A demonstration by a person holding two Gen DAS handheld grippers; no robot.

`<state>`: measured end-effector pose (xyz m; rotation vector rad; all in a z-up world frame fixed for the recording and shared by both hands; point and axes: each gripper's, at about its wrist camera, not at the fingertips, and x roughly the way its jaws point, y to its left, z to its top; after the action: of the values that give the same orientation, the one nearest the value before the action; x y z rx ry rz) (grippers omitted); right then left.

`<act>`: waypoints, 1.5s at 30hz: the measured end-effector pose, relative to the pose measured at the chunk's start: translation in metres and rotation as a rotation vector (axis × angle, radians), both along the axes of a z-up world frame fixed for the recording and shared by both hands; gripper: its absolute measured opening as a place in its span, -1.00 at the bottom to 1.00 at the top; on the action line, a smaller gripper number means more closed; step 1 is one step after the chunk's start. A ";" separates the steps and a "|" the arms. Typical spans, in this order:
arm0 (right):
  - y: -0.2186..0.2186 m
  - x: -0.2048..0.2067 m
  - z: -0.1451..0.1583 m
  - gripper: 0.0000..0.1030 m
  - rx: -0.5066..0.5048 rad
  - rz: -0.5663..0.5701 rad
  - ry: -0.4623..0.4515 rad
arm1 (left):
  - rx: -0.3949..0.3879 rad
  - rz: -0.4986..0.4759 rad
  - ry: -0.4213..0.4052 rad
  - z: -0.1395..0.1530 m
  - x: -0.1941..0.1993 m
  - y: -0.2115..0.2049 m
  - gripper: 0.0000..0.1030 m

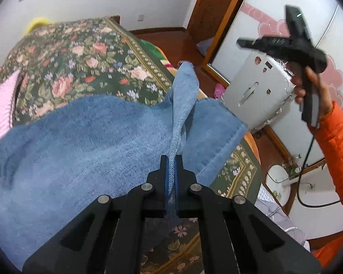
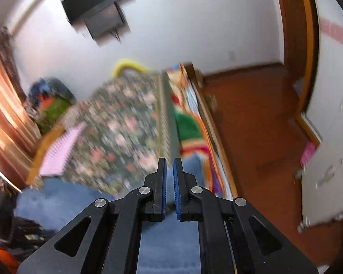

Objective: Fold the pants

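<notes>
Fold pants, barely begun: we pinch the blue pants (image 1: 116, 137), spread unfolded over the floral bedspread (image 1: 80, 52), in our left gripper (image 1: 170, 159); our right gripper (image 2: 169, 162), fingers narrowly parted, holds nothing above them.

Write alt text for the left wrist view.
The left claw is shut on a raised fold of the blue pants, which lie spread over a floral bedspread. At upper right, a hand in an orange sleeve holds the right claw up in the air, away from the fabric.
</notes>
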<state>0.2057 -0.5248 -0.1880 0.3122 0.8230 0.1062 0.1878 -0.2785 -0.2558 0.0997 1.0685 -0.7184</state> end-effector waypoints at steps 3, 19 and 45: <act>-0.001 0.013 -0.041 -0.82 0.039 0.007 0.107 | -0.001 0.016 0.026 -0.009 0.004 0.003 -0.94; 0.010 0.013 -0.168 0.07 0.378 -0.020 0.307 | -0.009 0.071 0.088 -0.033 0.031 0.016 -0.94; 0.019 0.086 -0.161 -0.72 0.332 -0.037 0.255 | 0.006 0.100 0.047 -0.038 0.046 0.025 -0.94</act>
<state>0.2913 -0.5058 -0.3487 0.6638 1.0525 0.1716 0.2339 -0.2537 -0.2934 0.0350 1.1125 -0.6298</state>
